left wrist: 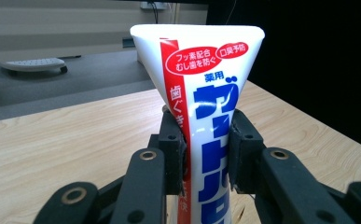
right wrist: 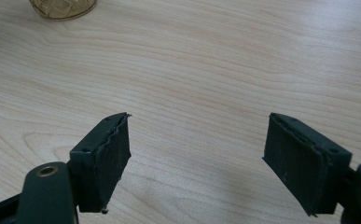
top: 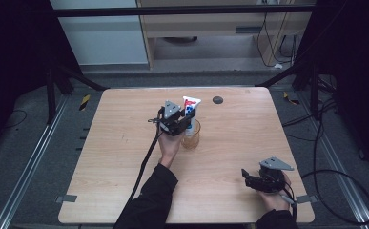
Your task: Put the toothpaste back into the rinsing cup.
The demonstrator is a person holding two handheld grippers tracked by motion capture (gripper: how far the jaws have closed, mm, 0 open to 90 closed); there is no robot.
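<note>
A white toothpaste tube (top: 190, 108) with red and blue print stands upright, flat end up, its lower part inside a clear amber glass (top: 191, 136) near the table's middle. My left gripper (top: 182, 125) is shut on the tube's body just above the glass. In the left gripper view both pads press the tube (left wrist: 206, 112) from either side. My right gripper (top: 247, 178) rests low over the table's front right corner, jaws wide apart with nothing between them (right wrist: 197, 163). The glass base (right wrist: 62, 8) shows at the top left of the right gripper view.
A small dark round disc (top: 217, 100) sits near the table's far edge. The wooden table (top: 125, 157) has bare board at left and right. Cables trail from both grippers across the front. Beyond the far edge are a grey floor and furniture.
</note>
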